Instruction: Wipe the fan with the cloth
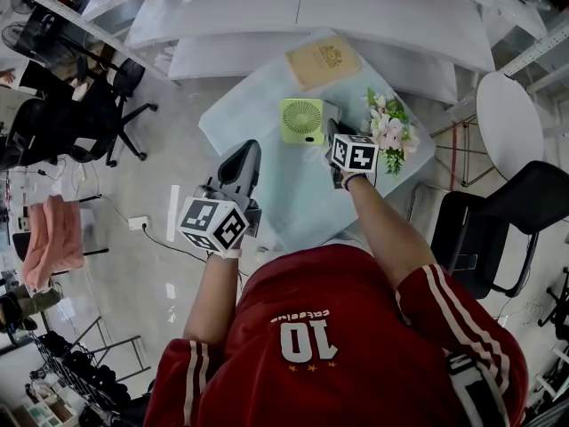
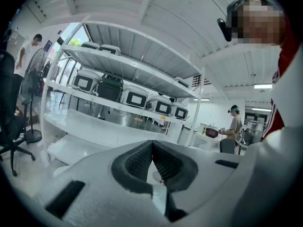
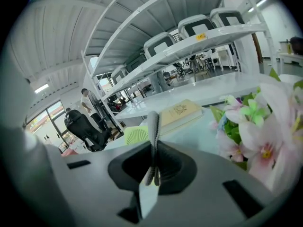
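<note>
Pictured: green fan [image 1: 302, 120] at the middle of the pale table [image 1: 293, 198], round grille turned toward the person. Just right of the fan, right tongs [image 3: 154, 150] clamped shut on a thin grey cloth [image 3: 153, 124], with a free edge poking up past the tips and aimed at the fan's side. Touching the fan or just short of it: impossible to say. Further right of the fan, pink and white flowers [image 1: 391, 132], close by the right arm. Behind the fan, a tan book [image 1: 323, 61] flat on the table. Well left of the fan and nearer the person, left tongs [image 2: 152, 150] pressed together on nothing, held up off the table's edge and pointed at distant shelves.

Wiping seemingly about to begin. To do it well: lay the flat of the cloth against the grille rather than its edge, sweep in light strokes across the face, then go round the rim and top. Probably a light fan, so apt to slide or tip under a push; worth bracing its left side with the left tongs first. Keep the right forearm clear of the flowers.
</note>
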`<state>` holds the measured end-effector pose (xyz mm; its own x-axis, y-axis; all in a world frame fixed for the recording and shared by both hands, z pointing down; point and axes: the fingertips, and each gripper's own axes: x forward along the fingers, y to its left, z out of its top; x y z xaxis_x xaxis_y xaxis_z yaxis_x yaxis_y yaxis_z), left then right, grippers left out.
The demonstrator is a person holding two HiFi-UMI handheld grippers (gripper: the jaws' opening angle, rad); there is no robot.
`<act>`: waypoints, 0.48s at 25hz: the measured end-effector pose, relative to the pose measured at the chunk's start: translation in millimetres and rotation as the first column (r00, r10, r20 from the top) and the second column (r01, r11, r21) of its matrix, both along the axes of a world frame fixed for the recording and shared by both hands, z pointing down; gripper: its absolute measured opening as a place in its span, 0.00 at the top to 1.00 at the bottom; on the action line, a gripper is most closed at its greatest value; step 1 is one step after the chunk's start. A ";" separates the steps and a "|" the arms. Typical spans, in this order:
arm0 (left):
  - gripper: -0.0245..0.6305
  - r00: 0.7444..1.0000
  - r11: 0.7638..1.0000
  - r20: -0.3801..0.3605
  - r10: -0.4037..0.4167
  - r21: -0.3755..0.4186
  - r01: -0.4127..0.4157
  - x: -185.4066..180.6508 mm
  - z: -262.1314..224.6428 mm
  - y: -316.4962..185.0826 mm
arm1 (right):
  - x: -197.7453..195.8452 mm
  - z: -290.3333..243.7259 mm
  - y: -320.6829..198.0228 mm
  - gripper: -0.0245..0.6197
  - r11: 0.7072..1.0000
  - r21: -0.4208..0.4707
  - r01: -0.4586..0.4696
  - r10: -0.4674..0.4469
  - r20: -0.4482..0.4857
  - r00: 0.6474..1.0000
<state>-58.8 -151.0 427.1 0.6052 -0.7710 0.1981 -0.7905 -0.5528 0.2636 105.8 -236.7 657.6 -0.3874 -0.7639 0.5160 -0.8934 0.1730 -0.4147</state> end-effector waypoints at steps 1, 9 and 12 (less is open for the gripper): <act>0.96 1.000 1.000 0.001 0.001 0.001 -0.001 -1.9 -0.9 1.5 | -1.2 -0.3 1.9 0.93 1.000 0.000 -0.002 0.002 -0.002 1.000; 0.96 1.000 1.000 0.001 -0.010 -0.008 0.010 -21.1 -3.6 11.9 | -19.7 -0.8 15.0 0.93 1.000 0.000 0.002 -0.002 -0.004 1.000; 0.96 1.000 1.000 0.002 -0.010 -0.016 0.010 -25.1 -1.1 15.7 | -27.4 1.5 18.1 0.93 1.000 0.000 0.010 -0.010 -0.004 1.000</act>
